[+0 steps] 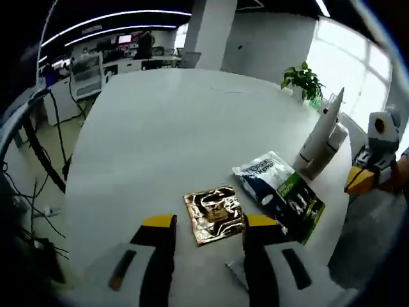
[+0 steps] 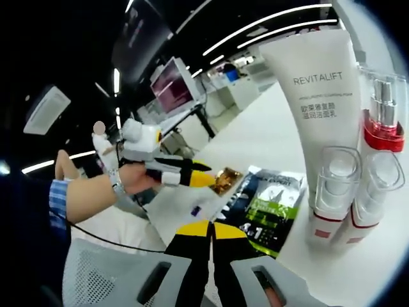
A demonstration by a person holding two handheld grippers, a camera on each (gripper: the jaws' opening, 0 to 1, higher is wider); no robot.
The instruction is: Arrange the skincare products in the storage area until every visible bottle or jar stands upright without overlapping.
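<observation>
While your left gripper (image 1: pixel 208 224) hovers low over the pale round table (image 1: pixel 160 128), its black, yellow-tipped jaws stand well apart and hold nothing — between them, just ahead, lies a crinkled gold foil sachet (image 1: pixel 213 213) flat on the top. Right beside it sit two more flat packets, a blue-and-white sachet (image 1: pixel 263 176) and a dark green-and-black one (image 1: pixel 299 203), overlapping at their ends. Beyond those stands the tall white tube marked REVITALIFT (image 1: pixel 324 131), upright, near the table's far right edge, with a leafy green potted plant (image 1: pixel 303 80) behind it.

Left of the sachets and toward the far side, you have broad bare table; the rim curves away on your left, with cables hanging below it.

Your right gripper (image 2: pixel 211 228) has its jaws closed together, gripping nothing. In the right gripper view the tube (image 2: pixel 326 96) rises close at right, touching a cluster of clear-capped, red-collared pump bottles (image 2: pixel 358 185), all upright. Your left hand (image 2: pixel 131 176) holds the other gripper above the gold sachet (image 2: pixel 227 180).
</observation>
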